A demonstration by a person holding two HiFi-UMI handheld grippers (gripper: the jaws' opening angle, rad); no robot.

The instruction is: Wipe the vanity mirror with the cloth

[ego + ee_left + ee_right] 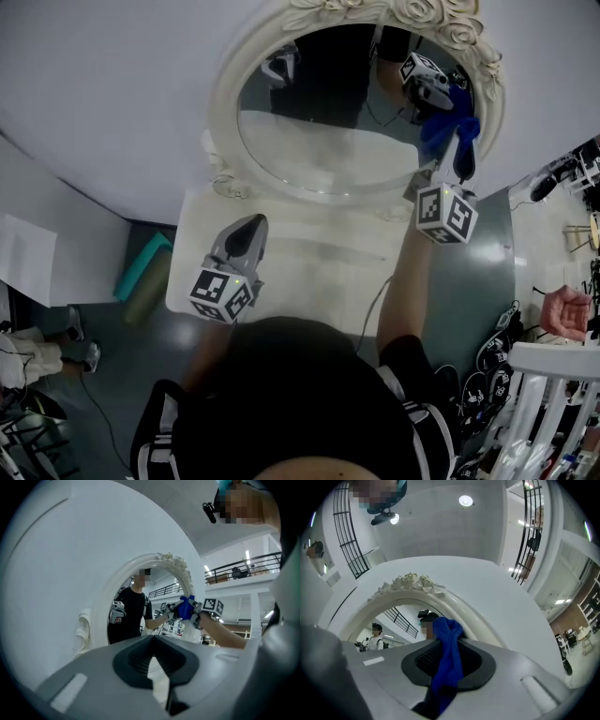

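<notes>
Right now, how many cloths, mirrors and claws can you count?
Cloth: 1 (blue)
Mirror: 1
Claws: 2, the left claw and the right claw
Total: 4

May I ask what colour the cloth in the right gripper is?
Bright blue; the cloth shows best in the right gripper view.

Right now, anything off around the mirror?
Nothing stands out. The oval vanity mirror looks intact in its ornate frame. The right gripper holds the blue cloth at the glass's right edge; the left gripper hangs shut and empty over the vanity top.
</notes>
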